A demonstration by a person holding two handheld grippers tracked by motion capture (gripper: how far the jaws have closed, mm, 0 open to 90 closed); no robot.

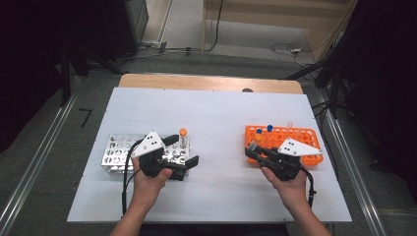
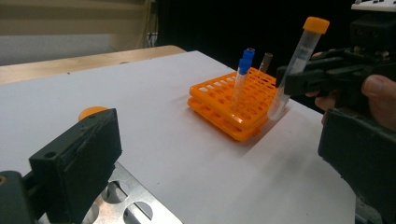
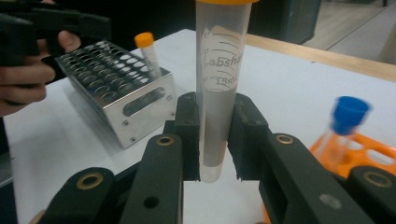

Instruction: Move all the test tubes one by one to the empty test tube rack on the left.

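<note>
My right gripper is shut on a clear tube with an orange cap, held upright above the white table. In the left gripper view that tube hangs tilted in the right gripper, just off the near edge of the orange rack. Two blue-capped tubes and an uncapped clear one stand in that rack. My left gripper stands open with nothing in it, beside the metal rack. One orange-capped tube stands in the metal rack's right end.
The white board lies on a wooden table, with bare surface between the two racks. The orange rack sits at the right, the metal rack at the left. Dark stands and cables ring the table on the floor.
</note>
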